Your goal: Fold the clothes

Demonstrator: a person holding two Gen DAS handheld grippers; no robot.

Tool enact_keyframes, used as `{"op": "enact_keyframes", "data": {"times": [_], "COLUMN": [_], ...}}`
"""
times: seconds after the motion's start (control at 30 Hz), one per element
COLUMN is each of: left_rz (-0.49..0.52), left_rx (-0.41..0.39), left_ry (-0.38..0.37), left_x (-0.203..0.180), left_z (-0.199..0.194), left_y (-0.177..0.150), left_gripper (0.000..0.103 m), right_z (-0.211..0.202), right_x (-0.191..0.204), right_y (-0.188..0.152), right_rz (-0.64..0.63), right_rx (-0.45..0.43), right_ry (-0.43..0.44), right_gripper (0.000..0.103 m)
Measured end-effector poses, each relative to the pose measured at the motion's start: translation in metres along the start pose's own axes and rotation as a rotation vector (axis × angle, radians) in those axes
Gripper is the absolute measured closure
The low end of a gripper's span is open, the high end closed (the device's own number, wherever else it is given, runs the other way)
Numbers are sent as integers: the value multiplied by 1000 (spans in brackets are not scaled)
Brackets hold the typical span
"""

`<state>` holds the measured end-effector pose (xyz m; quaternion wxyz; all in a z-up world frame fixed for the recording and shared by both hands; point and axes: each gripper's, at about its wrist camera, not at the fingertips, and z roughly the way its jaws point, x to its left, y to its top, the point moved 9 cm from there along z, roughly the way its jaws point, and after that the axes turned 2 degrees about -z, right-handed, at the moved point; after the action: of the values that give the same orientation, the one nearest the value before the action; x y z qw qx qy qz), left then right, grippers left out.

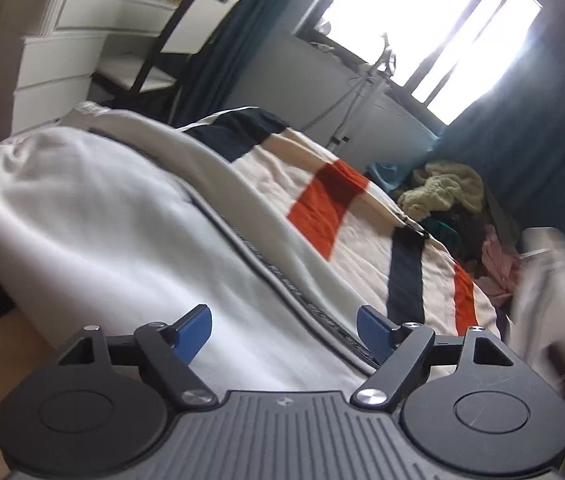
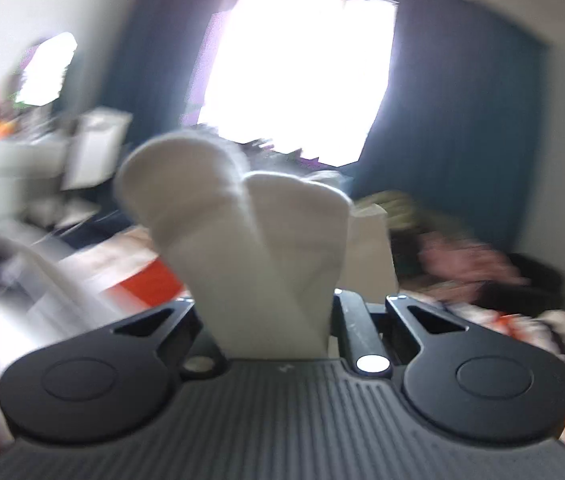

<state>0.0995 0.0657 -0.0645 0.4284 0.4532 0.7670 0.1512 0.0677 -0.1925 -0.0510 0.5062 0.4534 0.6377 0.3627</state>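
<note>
Nearest our left camera, the left gripper [image 1: 284, 330] has its blue fingers [image 1: 192, 330] wide apart with nothing between them, hanging over a white garment [image 1: 94, 216] spread on the bed [image 1: 366, 264]. The bed wears a cream blanket with red and dark stripes. At its far end lies a heap of clothes [image 1: 454, 200], yellowish, dark and pink. Beyond stand white drawers [image 1: 54, 64], a chair [image 1: 178, 48], blue curtains [image 1: 522, 160] and a bright window [image 1: 422, 32].

In our right view, blurred, the right gripper [image 2: 270, 320] has its jaws pinched together on a pair of white socks [image 2: 238, 224], which stick up above the bed in front of the window [image 2: 298, 72] and the curtains [image 2: 462, 128].
</note>
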Motion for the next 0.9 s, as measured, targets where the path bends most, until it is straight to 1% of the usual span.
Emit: {"op": "enact_keyframes", "data": {"times": [0.03,0.1,0.13,0.17,0.23,0.33,0.37,0.4,0.47,0.53,0.57,0.63,0.67,0.7,0.73,0.77,0.8,0.83,0.9], "left_rz": [-23,-67,-79,-90,-99,-67,-58,-49,-37,-27,-25,-15,-9,-3,1,6,10,13,27], "left_rx": [7,23,32,41,50,47,45,42,39,39,38,39,36,34,32,30,28,28,27], "left_ry": [7,20,25,30,39,41,40,40,37,33,29,22,23,25,24,22,21,7,-24], "left_x": [8,21,24,27,29,23,21,19,17,14,14,12,12,12,13,14,14,15,13], "left_z": [1,4,6,8,12,19,20,20,21,21,22,22,21,19,16,13,10,4,-9], "left_y": [2,3,3,2,2,0,-1,-2,-3,-5,-5,-5,-4,-4,-2,0,2,4,8], "left_gripper": [22,22,22,22,22,22,22,22,22,22,22,22,22,22,22,22,22,22,22], "right_z": [5,15,19,20,16,21,21,19,22,35,35,26,20,12,4,-3,-11,-18,-27], "right_x": [26,75,97,114,114,88,86,87,99,119,124,124,122,118,114,109,103,94,69], "right_y": [-14,-49,-66,-75,-74,-62,-58,-53,-55,-64,-64,-57,-53,-49,-47,-45,-43,-39,-34], "right_rz": [-52,-160,-211,-258,-259,-94,-66,-52,-78,-116,-135,-148,-120,-83,-21,51,134,227,413], "right_rx": [35,146,206,220,212,206,203,199,212,237,243,253,261,269,289,314,335,344,334], "right_ry": [55,160,199,203,197,229,234,237,237,240,242,261,290,326,383,449,516,560,605], "right_gripper": [90,90,90,90,88,88,88,88,87,80,79,65,62,49,31,25,22,22,22]}}
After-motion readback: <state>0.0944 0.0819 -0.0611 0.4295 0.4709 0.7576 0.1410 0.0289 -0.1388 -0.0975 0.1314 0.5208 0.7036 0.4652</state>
